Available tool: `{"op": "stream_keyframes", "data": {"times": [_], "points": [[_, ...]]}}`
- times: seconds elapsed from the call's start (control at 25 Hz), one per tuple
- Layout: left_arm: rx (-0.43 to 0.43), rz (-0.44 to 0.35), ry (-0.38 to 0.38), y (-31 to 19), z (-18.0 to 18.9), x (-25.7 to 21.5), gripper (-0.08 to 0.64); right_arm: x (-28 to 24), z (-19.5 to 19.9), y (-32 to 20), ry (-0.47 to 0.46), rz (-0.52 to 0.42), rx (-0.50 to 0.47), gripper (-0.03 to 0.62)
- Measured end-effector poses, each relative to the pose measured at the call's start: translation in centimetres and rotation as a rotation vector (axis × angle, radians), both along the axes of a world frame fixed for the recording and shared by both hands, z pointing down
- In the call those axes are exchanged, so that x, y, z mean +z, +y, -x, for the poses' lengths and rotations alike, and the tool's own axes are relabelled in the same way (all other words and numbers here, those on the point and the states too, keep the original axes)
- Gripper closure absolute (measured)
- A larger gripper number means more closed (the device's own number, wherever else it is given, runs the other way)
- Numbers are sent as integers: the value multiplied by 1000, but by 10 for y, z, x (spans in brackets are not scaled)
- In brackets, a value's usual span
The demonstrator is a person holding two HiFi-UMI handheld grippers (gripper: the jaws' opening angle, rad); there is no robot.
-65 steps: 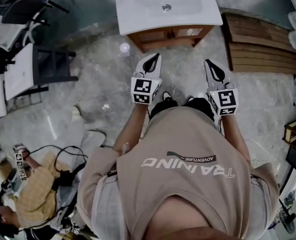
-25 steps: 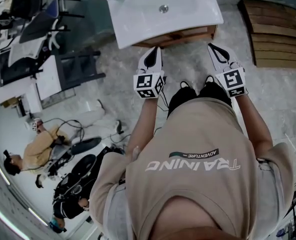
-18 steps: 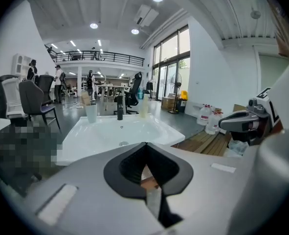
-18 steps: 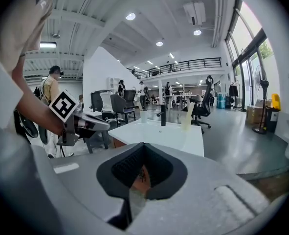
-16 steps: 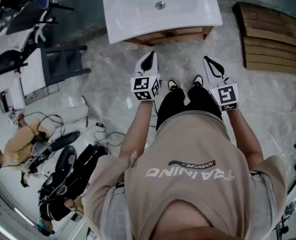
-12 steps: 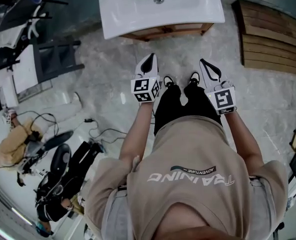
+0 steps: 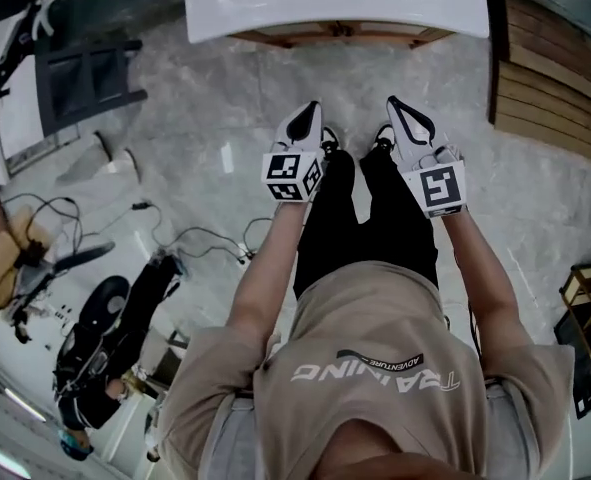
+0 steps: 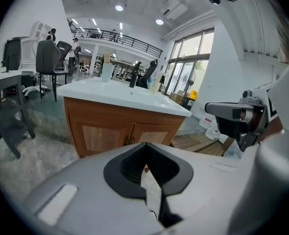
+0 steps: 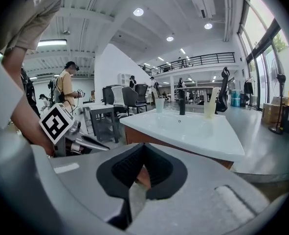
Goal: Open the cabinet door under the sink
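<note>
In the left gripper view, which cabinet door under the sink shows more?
The left door: more panel shows; the right door sits largely behind the left tool.

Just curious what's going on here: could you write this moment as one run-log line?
cabinet doors: closed, untouched, ahead | left hand-held gripper: shut, empty | right hand-held gripper: shut, empty
</note>
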State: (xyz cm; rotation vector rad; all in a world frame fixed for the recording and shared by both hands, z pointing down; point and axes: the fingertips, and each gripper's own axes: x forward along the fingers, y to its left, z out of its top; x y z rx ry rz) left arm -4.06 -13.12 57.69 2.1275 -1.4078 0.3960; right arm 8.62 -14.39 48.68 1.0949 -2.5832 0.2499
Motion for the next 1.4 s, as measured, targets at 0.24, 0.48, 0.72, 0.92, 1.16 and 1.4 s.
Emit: {"op": "stream_keyframes", "data": {"times": [0.24, 0.48, 0.72, 0.92, 1.16, 1.4], "points": [[-1, -1, 33, -12, -3, 37, 545, 46, 0, -7, 92, -3, -46, 591], [-21, 37, 143, -25, -9, 76, 545, 94, -16, -5, 108, 108, 15, 591], [-176, 43, 372, -66, 0, 113, 545, 132, -15, -23, 106, 152, 71, 591], [-274, 62, 552, -94, -2, 140, 545, 157, -6, -42, 79, 173, 101, 591], [-405, 104, 829, -113, 4, 168, 545, 179, 0, -63, 54, 200, 121, 591], [-521, 109, 1180, -126, -4, 181, 545, 189, 2, -69, 42, 213, 122, 591]]}}
